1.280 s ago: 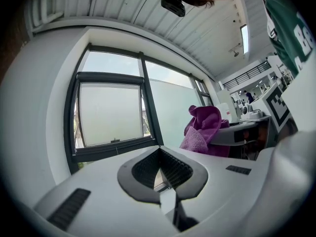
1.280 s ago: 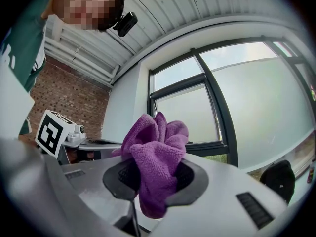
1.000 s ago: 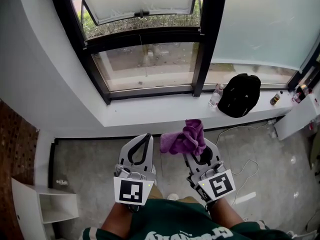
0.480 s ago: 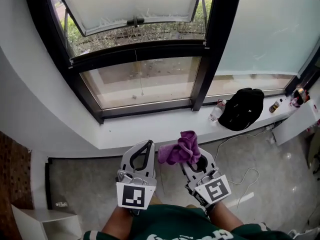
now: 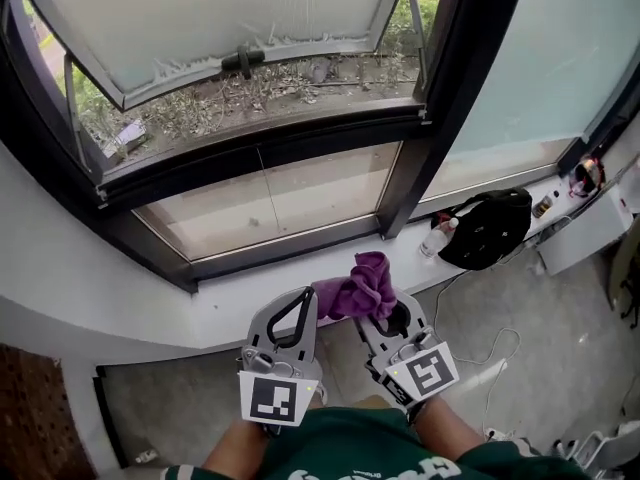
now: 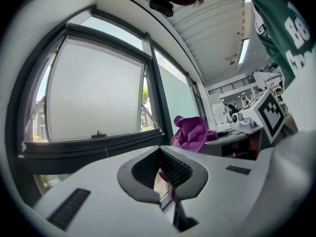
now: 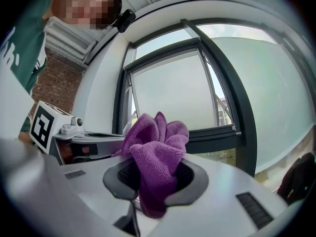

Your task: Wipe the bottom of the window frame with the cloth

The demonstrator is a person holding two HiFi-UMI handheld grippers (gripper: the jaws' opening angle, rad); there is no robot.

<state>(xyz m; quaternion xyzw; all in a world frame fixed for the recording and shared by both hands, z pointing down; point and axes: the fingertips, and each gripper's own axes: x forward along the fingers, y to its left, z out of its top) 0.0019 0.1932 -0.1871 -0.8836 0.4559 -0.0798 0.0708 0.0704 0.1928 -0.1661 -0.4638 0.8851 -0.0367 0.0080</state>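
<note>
Right of centre, a black bag (image 5: 490, 226) lies just beside a clear bottle (image 5: 434, 238); below them, a white cable (image 5: 516, 343) trails over the grey floor (image 5: 570, 298).

Closer to the window
Both grippers have come forward. The purple cloth (image 5: 358, 286) in the right gripper (image 5: 380, 306), earlier over the floor, now overlaps the white sill (image 5: 230, 303) at its front edge, like the left gripper (image 5: 298, 308).

The cloth (image 5: 360, 288) is bright purple. The window frame (image 5: 262, 150) is black. The left gripper (image 5: 302, 298) and right gripper (image 5: 384, 308) are light grey with black pads, and each carries a black-and-white square-patterned cube. The sill (image 5: 225, 306) is white, the bag (image 5: 490, 228) black, and the shirt (image 5: 340, 450) dark green with white lettering.
</note>
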